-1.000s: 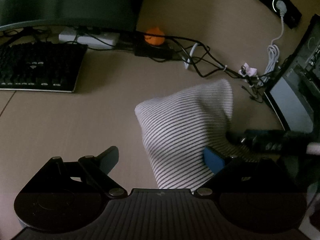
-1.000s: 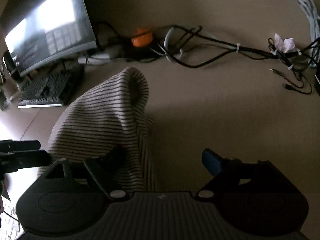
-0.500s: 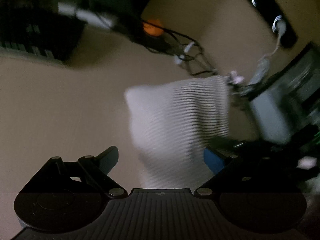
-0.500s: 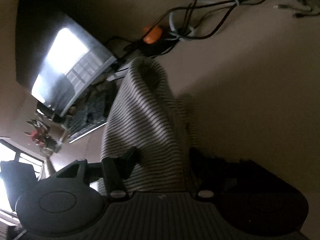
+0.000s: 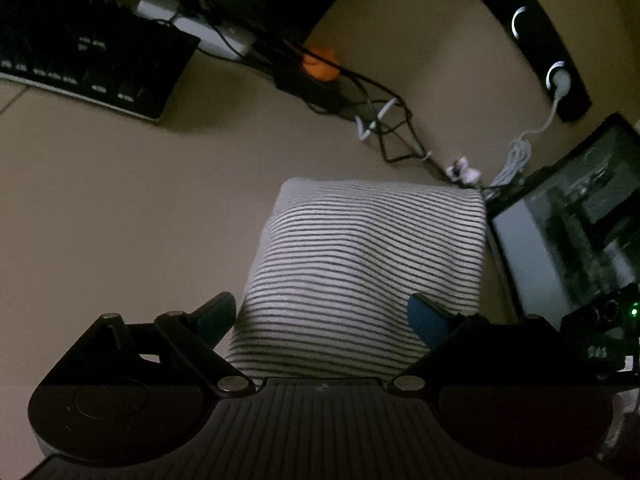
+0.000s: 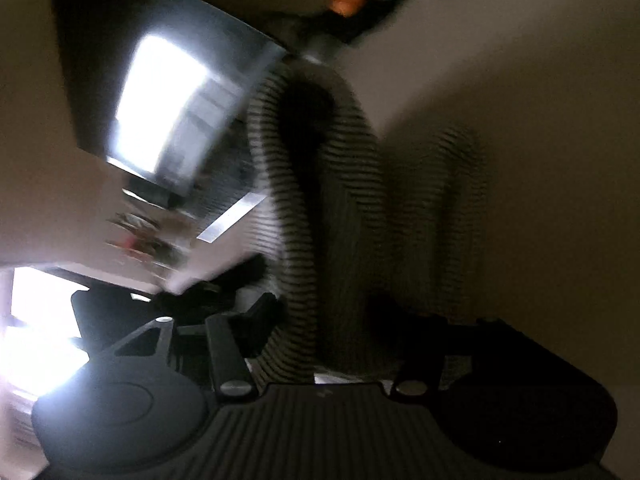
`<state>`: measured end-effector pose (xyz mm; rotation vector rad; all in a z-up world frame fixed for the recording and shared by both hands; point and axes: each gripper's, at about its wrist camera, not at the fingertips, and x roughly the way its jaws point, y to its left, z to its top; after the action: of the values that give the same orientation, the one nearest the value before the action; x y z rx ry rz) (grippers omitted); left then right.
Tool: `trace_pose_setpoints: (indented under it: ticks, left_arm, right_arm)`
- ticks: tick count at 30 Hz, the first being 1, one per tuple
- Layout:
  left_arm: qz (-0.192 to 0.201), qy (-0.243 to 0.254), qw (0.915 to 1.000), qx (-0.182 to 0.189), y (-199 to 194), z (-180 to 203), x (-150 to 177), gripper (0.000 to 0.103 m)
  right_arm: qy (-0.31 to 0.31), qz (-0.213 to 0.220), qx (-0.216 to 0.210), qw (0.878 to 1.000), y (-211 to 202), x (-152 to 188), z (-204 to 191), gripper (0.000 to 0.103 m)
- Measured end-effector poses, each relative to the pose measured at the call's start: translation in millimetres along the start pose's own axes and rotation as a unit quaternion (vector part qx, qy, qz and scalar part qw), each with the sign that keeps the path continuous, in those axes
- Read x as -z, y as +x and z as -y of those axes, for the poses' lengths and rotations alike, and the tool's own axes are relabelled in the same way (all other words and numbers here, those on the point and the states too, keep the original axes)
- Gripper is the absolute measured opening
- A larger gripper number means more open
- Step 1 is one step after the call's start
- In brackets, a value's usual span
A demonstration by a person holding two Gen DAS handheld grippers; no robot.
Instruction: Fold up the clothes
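A white garment with thin dark stripes (image 5: pixel 360 248) rises in a folded slab over the tan desk (image 5: pixel 120 208), in the middle of the left wrist view. My left gripper (image 5: pixel 322 316) is open, its fingers wide apart on either side of the garment's near end. The right wrist view is blurred. There the striped garment (image 6: pixel 352 168) stands up in a bunched loop, and my right gripper (image 6: pixel 326 312) has its fingers drawn in on the lower part of the bunch.
A black keyboard (image 5: pixel 88 68) lies at the back left. An orange object (image 5: pixel 320 65) and tangled cables (image 5: pixel 384 120) sit at the back. A monitor (image 5: pixel 572 232) stands close on the right. A lit screen (image 6: pixel 168 100) shows in the right wrist view.
The right gripper has drawn its fingers in on the garment and tilted hard, smearing its view. The garment has turned from a slanted peak into a broad slab in front of the left gripper.
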<state>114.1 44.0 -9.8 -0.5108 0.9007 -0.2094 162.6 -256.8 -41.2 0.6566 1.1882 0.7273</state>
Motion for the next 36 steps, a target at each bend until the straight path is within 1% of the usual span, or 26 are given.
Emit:
trace_pose_setpoints:
  ticks: [1,2,3,4,5,6,7,9,12,14,15,16,17,19,22,24,26,30,33,36]
  left_arm:
    - [-0.007,0.016,0.9997,-0.018,4,4,1,0.096]
    - [-0.012,0.031,0.9990,-0.030,6,8,3,0.097]
    - [-0.013,0.043,0.9983,-0.037,7,11,6,0.097]
    - [-0.013,0.055,0.9975,-0.044,8,14,8,0.097]
    - [-0.012,0.068,0.9963,-0.051,8,18,9,0.097]
    - [-0.010,0.087,0.9943,-0.062,8,21,11,0.098]
    - [-0.009,0.105,0.9919,-0.071,7,25,12,0.098]
    - [-0.012,0.128,0.9884,-0.082,5,29,13,0.098]
    - [-0.017,0.146,0.9852,-0.089,4,32,15,0.098]
    - [-0.020,0.155,0.9835,-0.092,4,33,17,0.098]
    - [-0.021,0.157,0.9831,-0.091,3,33,18,0.098]
    - [-0.022,0.157,0.9833,-0.089,3,32,20,0.098]
    - [-0.023,0.152,0.9844,-0.086,2,31,22,0.098]
    - [-0.024,0.138,0.9869,-0.080,0,27,25,0.098]
    - [-0.024,0.128,0.9890,-0.070,-2,23,25,0.098]
    - [-0.025,0.134,0.9882,-0.070,-2,24,24,0.098]
    - [-0.024,0.151,0.9856,-0.073,-3,27,24,0.098]
    - [-0.022,0.172,0.9818,-0.078,-3,28,25,0.100]
    - [-0.020,0.177,0.9812,-0.074,-2,28,27,0.100]
    - [-0.027,0.176,0.9819,-0.064,-2,25,26,0.100]
  right_arm:
    - [-0.020,0.017,0.016,1.000,-2,-4,-6,0.054]
    - [-0.040,0.035,0.033,0.998,-4,-8,-13,0.055]
    - [-0.060,0.052,0.049,0.996,-7,-12,-19,0.068]
    - [-0.080,0.070,0.066,0.992,-9,-16,-25,0.076]
    - [-0.099,0.087,0.082,0.988,-11,-20,-32,0.090]
    - [-0.119,0.104,0.098,0.983,-13,-24,-38,0.100]
    - [-0.138,0.121,0.114,0.976,-16,-28,-44,0.103]
    - [-0.177,0.155,0.146,0.961,-20,-36,-57,0.103]
    - [-0.233,0.203,0.194,0.931,-26,-49,-75,0.103]
    - [-0.229,0.166,0.292,0.914,4,-58,-65,0.103]
    - [-0.237,0.134,0.324,0.906,22,-59,-57,0.103]
    - [-0.245,0.118,0.337,0.901,31,-54,-47,0.103]
    - [-0.244,0.129,0.334,0.901,32,-47,-40,0.103]
    - [-0.240,0.142,0.327,0.903,27,-41,-41,0.103]
    - [-0.259,0.141,0.334,0.895,32,-44,-48,0.103]
    - [-0.265,0.144,0.339,0.891,31,-42,-52,0.103]
    - [-0.261,0.166,0.327,0.893,12,-31,-55,0.103]
    - [-0.224,0.190,0.252,0.922,-25,-12,-70,0.103]
    - [-0.227,0.156,0.241,0.931,-16,1,-75,0.103]
    - [-0.264,0.143,0.302,0.905,9,14,-75,0.103]
